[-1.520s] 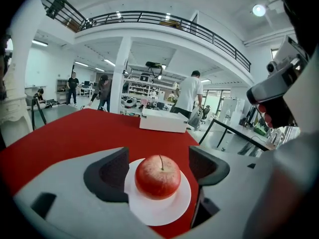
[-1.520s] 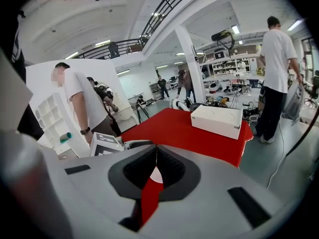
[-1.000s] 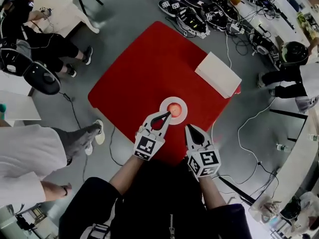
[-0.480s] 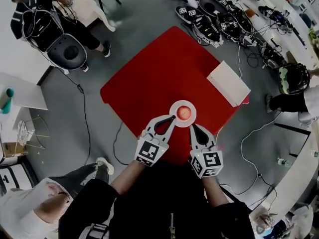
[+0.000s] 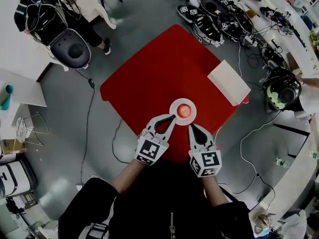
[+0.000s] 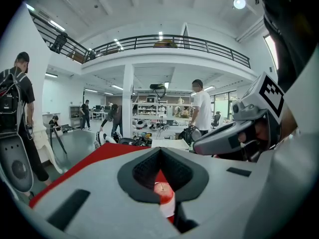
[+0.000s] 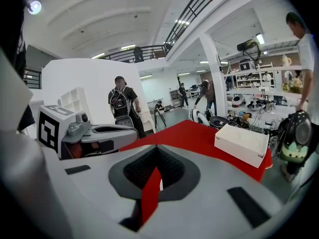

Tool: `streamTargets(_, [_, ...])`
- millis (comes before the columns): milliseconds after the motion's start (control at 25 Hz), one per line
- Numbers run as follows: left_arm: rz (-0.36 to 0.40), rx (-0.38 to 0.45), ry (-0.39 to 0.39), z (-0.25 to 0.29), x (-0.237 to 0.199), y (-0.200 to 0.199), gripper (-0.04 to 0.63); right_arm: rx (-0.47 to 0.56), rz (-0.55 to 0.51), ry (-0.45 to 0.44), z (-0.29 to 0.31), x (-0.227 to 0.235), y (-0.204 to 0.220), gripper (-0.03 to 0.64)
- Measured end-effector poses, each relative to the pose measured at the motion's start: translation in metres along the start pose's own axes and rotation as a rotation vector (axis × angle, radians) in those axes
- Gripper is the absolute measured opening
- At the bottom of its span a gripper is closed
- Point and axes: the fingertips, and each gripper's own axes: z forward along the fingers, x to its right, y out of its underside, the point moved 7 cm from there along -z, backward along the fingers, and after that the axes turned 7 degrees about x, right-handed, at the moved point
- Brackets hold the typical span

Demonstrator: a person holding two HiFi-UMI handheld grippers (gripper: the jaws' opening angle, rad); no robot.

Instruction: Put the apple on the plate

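Observation:
A red apple [image 5: 184, 111] rests on a small white plate [image 5: 183, 101] near the front edge of the red table [image 5: 159, 73]. My left gripper [image 5: 172, 117] is shut and empty, its tip just left of the plate's rim. Through the left gripper's [image 6: 159, 152] closed jaws I see the apple [image 6: 162, 189] on the plate [image 6: 169, 208] just ahead. My right gripper [image 5: 192, 127] hovers shut and empty, a little short of the plate on its near right. The right gripper view shows the right gripper's [image 7: 158, 149] jaws closed with only red table between them.
A white box [image 5: 228, 82] lies at the table's right corner. Helmets and gear [image 5: 209, 14] with cables crowd the floor beyond. A person with a chair [image 5: 70, 46] is at the far left, and another person [image 5: 294, 91] stands at the right.
My left gripper's tip has drawn back from the apple to just outside the plate's rim. The right gripper has barely shifted. The apple stays on the plate.

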Motion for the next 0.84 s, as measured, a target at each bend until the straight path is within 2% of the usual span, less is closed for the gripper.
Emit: streamTargets(840, [-0.003, -0.019, 0.012, 0.0001, 0.0011, 0.0022, 0.006, 0.001, -0.01, -0.002, 0.0003, -0.0037, -0.0033, 0.009])
